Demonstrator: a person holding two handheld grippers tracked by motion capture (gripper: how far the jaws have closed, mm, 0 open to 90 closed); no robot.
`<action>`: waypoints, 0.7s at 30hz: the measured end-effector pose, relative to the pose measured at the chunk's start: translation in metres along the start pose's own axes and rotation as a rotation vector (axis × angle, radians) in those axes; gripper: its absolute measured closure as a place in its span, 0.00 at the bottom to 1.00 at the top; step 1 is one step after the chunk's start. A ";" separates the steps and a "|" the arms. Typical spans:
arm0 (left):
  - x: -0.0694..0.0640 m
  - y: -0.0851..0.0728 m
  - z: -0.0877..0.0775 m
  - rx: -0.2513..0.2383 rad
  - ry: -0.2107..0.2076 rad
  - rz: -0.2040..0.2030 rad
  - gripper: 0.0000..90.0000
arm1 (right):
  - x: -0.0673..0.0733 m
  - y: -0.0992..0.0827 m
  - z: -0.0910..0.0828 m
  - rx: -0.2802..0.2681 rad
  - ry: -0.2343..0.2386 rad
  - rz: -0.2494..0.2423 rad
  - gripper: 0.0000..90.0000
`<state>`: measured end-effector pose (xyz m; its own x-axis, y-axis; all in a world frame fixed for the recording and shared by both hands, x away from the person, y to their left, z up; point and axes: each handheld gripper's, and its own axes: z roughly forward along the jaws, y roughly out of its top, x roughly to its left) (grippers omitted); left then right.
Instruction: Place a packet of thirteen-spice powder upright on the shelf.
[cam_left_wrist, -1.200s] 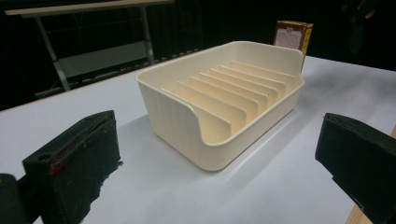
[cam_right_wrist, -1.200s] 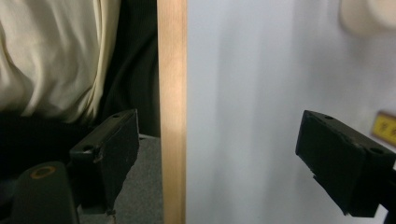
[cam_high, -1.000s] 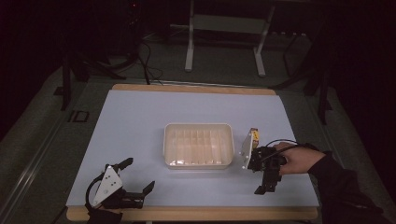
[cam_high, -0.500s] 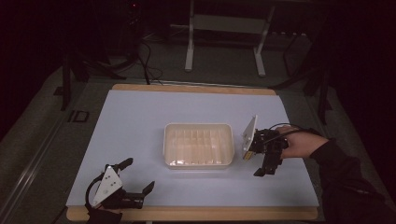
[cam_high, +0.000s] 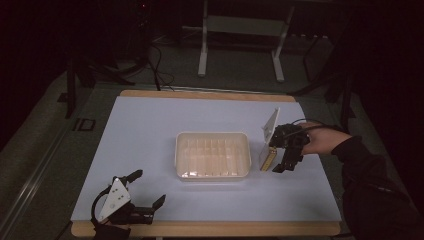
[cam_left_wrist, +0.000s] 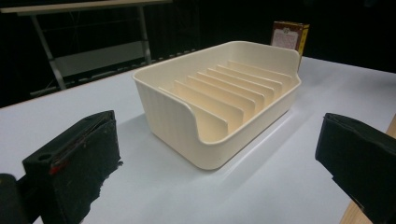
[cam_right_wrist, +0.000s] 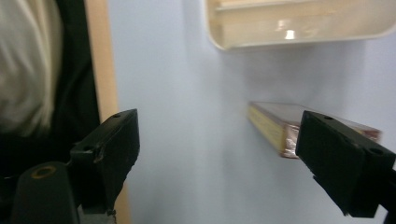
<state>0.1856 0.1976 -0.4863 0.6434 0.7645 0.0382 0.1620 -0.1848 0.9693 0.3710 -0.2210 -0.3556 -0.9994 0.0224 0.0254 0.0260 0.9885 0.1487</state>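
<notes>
A cream tray (cam_high: 212, 155) with several upright dividers sits mid-table. Just right of it a thin box (cam_high: 267, 159) with a yellow edge stands on the mat. My right gripper (cam_high: 280, 157), held by a hand, hovers beside that box with its jaws wide apart. In the right gripper view the box (cam_right_wrist: 275, 123) lies near the right jaw, with nothing pinching it, and the tray's corner (cam_right_wrist: 299, 23) is beyond. My left gripper (cam_high: 147, 188) rests open on the table's front left. Its view faces the tray (cam_left_wrist: 219, 107), and the box (cam_left_wrist: 289, 35) peeks up behind.
A pale mat (cam_high: 150, 130) covers the table, and a wooden strip (cam_high: 200, 228) runs along the front edge. The person's dark sleeve (cam_high: 370, 175) comes in from the right. Dark floor, cables and a metal stand (cam_high: 240, 30) lie beyond the far edge.
My right gripper has shifted toward the far side of the table and turned, its grey plate now tilted up. The box stays beside the tray. The left gripper has not moved.
</notes>
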 end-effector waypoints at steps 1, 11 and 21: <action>0.000 0.000 0.000 0.000 0.001 -0.001 0.00 | 0.000 0.000 0.000 0.000 0.000 0.000 0.14; 0.000 -0.001 -0.003 -0.004 -0.002 -0.008 0.00 | -0.033 -0.010 0.002 0.004 -0.049 0.057 0.14; 0.000 -0.002 -0.004 -0.004 -0.001 -0.007 0.00 | -0.052 -0.010 0.020 0.041 -0.051 0.091 0.16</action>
<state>0.1818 0.2003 -0.4867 0.6429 0.7653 0.0312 0.1636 -0.1770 0.9705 0.4227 -0.2294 -0.3778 -0.9928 0.1194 -0.0134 0.1173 0.9872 0.1077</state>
